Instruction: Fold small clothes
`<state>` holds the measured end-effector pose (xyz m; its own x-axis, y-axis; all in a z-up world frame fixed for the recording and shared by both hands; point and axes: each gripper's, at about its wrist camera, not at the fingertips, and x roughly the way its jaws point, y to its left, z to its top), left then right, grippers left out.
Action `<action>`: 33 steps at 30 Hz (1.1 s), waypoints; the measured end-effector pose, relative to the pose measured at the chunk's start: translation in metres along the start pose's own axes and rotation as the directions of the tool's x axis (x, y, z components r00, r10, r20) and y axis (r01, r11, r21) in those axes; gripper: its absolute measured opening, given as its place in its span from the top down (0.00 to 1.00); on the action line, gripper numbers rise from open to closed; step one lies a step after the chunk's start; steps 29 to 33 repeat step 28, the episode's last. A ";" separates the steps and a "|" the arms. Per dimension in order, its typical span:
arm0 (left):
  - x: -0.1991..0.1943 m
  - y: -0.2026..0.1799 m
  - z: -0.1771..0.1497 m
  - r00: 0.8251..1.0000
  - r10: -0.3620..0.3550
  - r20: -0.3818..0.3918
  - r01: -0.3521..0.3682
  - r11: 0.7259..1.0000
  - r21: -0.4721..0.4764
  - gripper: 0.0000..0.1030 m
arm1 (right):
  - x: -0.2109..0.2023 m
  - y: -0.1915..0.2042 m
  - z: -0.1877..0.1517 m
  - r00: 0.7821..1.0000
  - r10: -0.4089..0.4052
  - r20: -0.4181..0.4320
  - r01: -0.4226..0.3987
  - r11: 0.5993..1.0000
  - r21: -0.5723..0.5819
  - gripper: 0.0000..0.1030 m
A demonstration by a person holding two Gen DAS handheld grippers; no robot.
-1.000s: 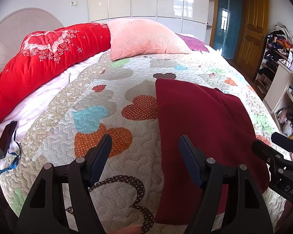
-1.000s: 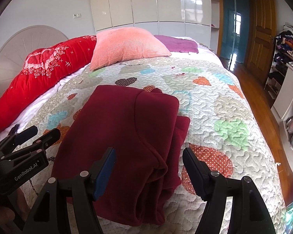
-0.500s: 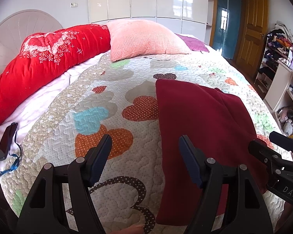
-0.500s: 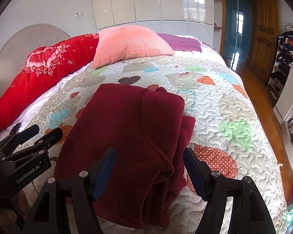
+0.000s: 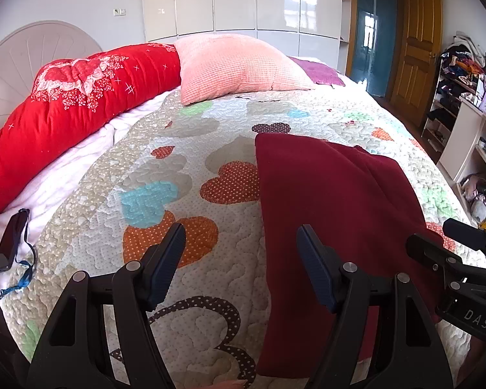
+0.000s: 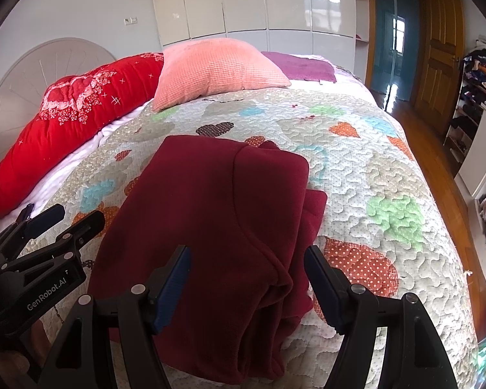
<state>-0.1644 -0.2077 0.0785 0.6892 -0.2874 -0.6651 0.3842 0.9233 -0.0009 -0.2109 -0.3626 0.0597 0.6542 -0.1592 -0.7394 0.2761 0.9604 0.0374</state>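
A dark red garment lies folded lengthwise on the heart-patterned quilt, its right side doubled over in a thick fold. My right gripper is open above the garment's near end, nothing pinched between its fingers. In the left wrist view the same garment fills the right half, its straight left edge running toward me. My left gripper hovers open over the quilt just beside that edge, its right finger over the cloth. Each gripper shows at the edge of the other's view.
A long red bolster and a pink pillow lie at the head of the bed, with a purple cloth behind. A dark phone with a blue strap rests at the left bed edge. Cluttered shelves stand at right.
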 end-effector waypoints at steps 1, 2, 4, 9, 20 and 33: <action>0.000 0.000 0.000 1.000 -0.001 -0.001 0.001 1.000 -0.002 0.31 | 0.001 -0.001 0.000 1.000 0.001 -0.002 -0.001 1.000 0.002 0.32; 0.001 0.000 0.000 1.000 -0.001 -0.002 0.001 1.000 -0.003 0.31 | 0.001 -0.001 0.000 1.000 0.001 -0.003 -0.001 1.000 0.003 0.32; 0.001 0.001 0.000 1.000 -0.001 -0.004 0.001 1.000 -0.004 0.31 | 0.001 -0.001 0.000 1.000 0.000 -0.003 0.000 1.000 0.004 0.32; 0.002 0.000 0.000 1.000 -0.002 -0.004 0.002 1.000 -0.003 0.31 | 0.001 -0.001 0.000 1.000 0.001 0.001 -0.001 1.000 0.001 0.32; 0.003 -0.004 0.001 1.000 -0.004 0.002 0.004 1.000 0.004 0.31 | 0.005 -0.001 0.000 1.000 0.005 -0.010 -0.005 1.000 0.002 0.31; 0.000 -0.002 0.002 0.999 -0.001 0.036 0.000 1.000 0.019 0.31 | 0.006 -0.005 -0.001 1.000 0.004 -0.010 -0.004 1.000 0.010 0.31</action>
